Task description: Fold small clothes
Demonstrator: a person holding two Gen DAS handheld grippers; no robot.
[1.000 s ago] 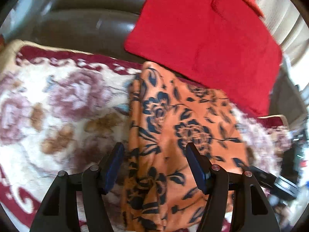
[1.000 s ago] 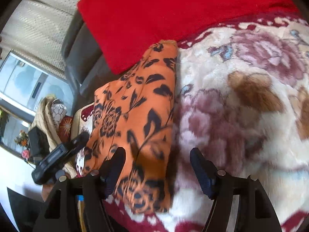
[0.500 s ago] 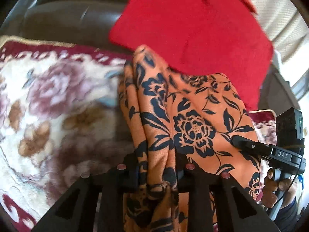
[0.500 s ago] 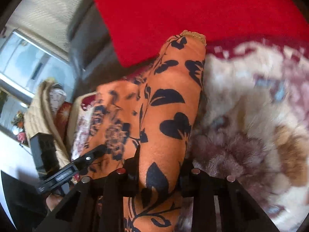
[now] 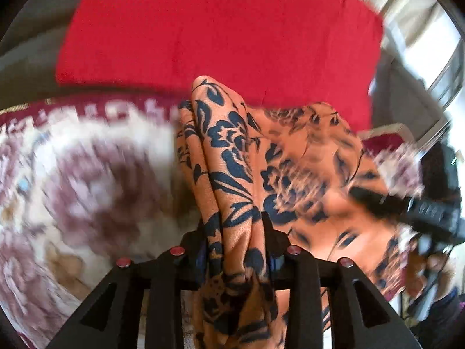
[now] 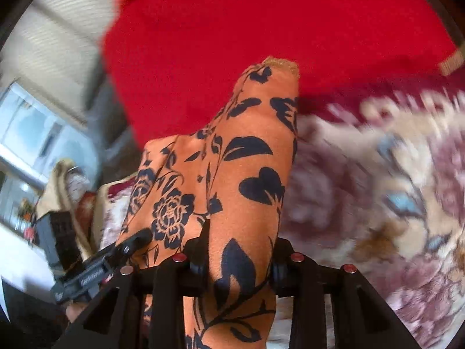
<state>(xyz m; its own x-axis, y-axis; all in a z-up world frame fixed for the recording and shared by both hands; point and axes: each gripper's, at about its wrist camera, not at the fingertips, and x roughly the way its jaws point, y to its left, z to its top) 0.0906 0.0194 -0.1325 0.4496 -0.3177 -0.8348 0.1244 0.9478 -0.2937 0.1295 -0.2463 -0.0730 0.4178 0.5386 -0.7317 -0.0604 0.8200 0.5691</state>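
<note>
Bright window (image 6: 32, 122) daylight, heavy motion blur on the blanket (image 5: 87, 180), dark fisheye corners.

We see matt, finely grained orange cloth (image 5: 232, 192) pinched between our black plastic fingers (image 5: 271, 241). Ahead lies a plush, fuzzy blanket (image 6: 377, 189) and a matt red cloth (image 6: 261, 23).

We see the patterned garment (image 5: 232, 174) pinched between the fingers of the left gripper (image 5: 234, 241) and of the right gripper (image 6: 239, 250). The blanket (image 5: 87, 180) lies under it, and the cloth (image 5: 218, 29) lies behind it.
</note>
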